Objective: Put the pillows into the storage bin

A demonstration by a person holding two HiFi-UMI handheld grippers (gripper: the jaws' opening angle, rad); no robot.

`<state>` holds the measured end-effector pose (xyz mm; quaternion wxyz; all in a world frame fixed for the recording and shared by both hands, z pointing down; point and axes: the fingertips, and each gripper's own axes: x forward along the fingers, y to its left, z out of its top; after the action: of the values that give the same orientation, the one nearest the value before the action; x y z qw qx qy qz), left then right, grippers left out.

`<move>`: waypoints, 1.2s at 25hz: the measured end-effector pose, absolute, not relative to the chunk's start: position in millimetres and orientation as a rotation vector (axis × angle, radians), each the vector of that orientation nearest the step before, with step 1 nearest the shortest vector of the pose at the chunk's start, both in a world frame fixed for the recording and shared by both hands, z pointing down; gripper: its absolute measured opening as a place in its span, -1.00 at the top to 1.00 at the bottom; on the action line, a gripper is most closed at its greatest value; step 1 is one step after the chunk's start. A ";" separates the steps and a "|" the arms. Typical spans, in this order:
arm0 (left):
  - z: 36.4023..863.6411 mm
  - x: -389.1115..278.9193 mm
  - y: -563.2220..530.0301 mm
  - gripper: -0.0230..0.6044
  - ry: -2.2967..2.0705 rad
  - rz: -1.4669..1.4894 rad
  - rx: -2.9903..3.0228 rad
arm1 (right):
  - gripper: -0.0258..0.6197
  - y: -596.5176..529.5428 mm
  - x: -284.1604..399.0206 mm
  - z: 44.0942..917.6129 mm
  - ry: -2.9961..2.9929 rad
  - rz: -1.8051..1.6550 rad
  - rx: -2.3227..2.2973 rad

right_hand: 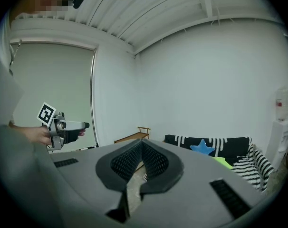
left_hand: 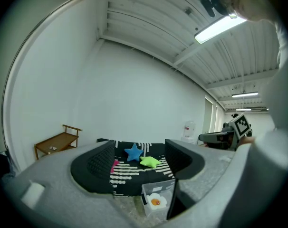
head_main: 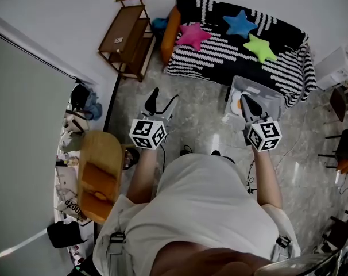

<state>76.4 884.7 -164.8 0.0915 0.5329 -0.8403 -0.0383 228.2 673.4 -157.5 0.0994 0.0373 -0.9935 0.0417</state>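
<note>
Beyond spread, empty left gripper (head_main: 164, 101) and pressed-together right gripper (head_main: 247, 99): clear plastic storage bin (head_main: 260, 88) just ahead of the right, star-shaped plush pillows (head_main: 239, 23) farther ahead on black-and-white striped sofa (head_main: 220, 55).

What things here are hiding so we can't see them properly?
Pink star pillow: left gripper view, mostly behind one of that gripper's pads.
Storage bin: head view, the right gripper covers its middle.
Green star pillow: right gripper view, cut off by the gripper's own body.
Clutter at the head view's left edge: too small to name.
</note>
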 end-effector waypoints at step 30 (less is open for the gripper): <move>-134.2 5.4 914.6 -0.11 -2.427 -0.089 1.590 | 0.91 706.2 169.7 -134.5 -2.876 0.105 0.199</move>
<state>5.4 914.6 -134.2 0.1191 0.5438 -0.8301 -0.0305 169.7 706.2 -134.5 0.1280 0.0684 -0.9888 0.0362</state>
